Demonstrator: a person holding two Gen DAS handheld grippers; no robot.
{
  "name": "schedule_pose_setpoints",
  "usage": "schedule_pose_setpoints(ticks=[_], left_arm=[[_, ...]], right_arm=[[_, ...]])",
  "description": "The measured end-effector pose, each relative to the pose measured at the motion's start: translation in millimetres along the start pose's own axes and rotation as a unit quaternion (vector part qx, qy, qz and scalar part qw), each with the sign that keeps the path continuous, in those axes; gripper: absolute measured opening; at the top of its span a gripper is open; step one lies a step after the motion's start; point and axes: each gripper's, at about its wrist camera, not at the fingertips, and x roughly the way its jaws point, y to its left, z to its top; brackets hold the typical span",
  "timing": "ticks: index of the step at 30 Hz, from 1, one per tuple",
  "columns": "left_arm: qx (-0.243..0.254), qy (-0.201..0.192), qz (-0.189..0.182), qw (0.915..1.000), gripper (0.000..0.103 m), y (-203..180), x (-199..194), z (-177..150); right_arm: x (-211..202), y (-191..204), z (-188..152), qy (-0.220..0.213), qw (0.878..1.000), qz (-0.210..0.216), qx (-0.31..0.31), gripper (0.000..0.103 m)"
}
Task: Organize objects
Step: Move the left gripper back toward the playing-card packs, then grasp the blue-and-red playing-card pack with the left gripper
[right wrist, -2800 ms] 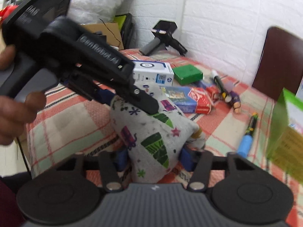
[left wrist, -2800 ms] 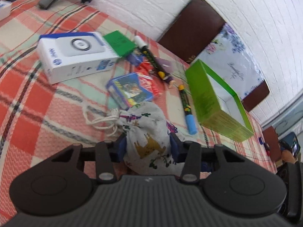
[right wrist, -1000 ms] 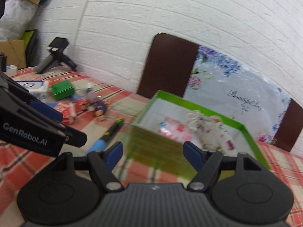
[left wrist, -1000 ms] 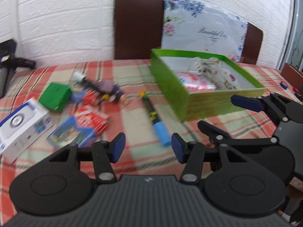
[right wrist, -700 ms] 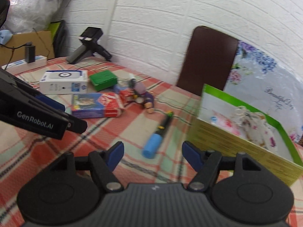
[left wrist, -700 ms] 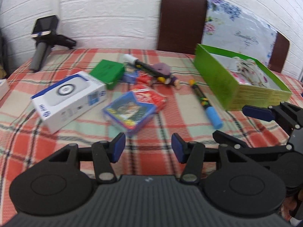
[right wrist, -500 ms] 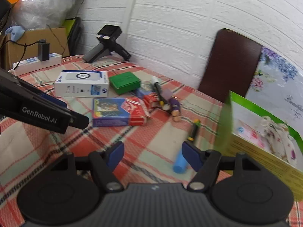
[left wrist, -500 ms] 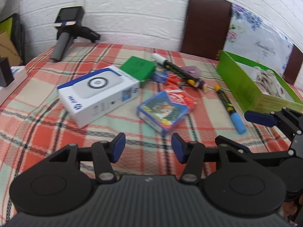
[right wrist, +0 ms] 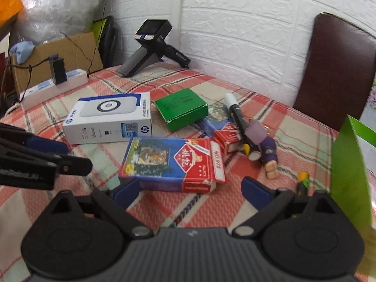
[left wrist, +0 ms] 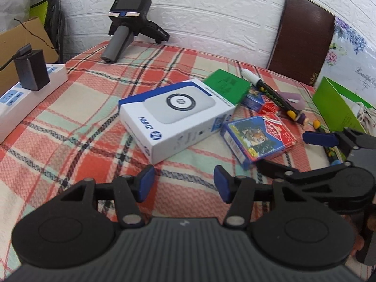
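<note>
Two hand-held grippers hover over a tabletop covered by a red, cream and green plaid cloth [left wrist: 77, 108].

The left gripper [left wrist: 182, 183] has its blue-padded jaws partly apart, with nothing between them; only cloth shows in the gap. Just beyond it lies a white and blue rectangular cardboard box with a grey device printed on its lid [left wrist: 178, 115], near the middle of the tabletop.

The right gripper [right wrist: 190, 191] has jaws that are opening and stand wide, with nothing pressed between the pads. Just beyond its tips lies a blue and red card pack bearing a tiger picture [right wrist: 172, 162]; whether the left pad touches the pack's near corner cannot be told.

A flat dark-green cardboard box [right wrist: 182, 111] sits behind the white box, toward the wall-side edge. Next to it a black marker with a white cap [right wrist: 236, 115] lies across a smaller red and blue pack [right wrist: 225, 136], with a small purple figure toy [right wrist: 269, 152] at its end.

A bright green open cardboard box [right wrist: 350, 171] stands at the right edge of the tabletop; the left wrist view shows a patterned cloth pouch [left wrist: 366, 115] inside it.

At the far left corner rest a white power strip [left wrist: 14, 98] and a black and grey handheld device [left wrist: 127, 23].
</note>
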Motion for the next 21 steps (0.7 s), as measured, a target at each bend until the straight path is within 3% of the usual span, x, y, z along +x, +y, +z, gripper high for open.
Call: schedule_pose_setpoints(ticks=[3,4,5,6,8,9,14,17,21], left_arm=[[-0.001,0.0,0.003,1.0,0.058,2,1,0],[0.0,0.0,0.004,1.0,0.058,1,1,0],[0.001,0.0,0.005,1.0,0.058,1,0,0],[0.001,0.002,0.004,1.0,0.058,0,0,0],[-0.004,0.007,-0.007,0.9999,0.058,-1,-1,2],[-0.008,0.012,-0.017,0.9998,0.058,-2,-2,2],[-0.014,0.013,-0.041,0.999,0.059,-9,-6,6],[-0.012,0.011,-0.045,0.9989,0.06,-12,-3,13],[-0.011,0.008,-0.046,0.9988,0.063,-14,2,22]], right_arm=[[10,1,5,-0.003,1.0,0.005,0.004,0.095],[10,0,7,-0.003,1.0,0.014,0.009,0.084],[8,0,8,-0.004,1.0,0.026,0.015,0.06],[5,1,8,-0.005,1.0,0.025,0.016,0.049],[-1,6,8,0.0,1.0,0.028,0.005,0.009],[-3,10,6,0.003,1.0,0.028,-0.002,0.004],[-21,17,-7,0.0,1.0,0.015,-0.023,0.012],[-25,8,-7,0.003,1.0,0.009,-0.006,0.024],[-25,-8,-1,0.004,1.0,0.008,0.023,0.029]])
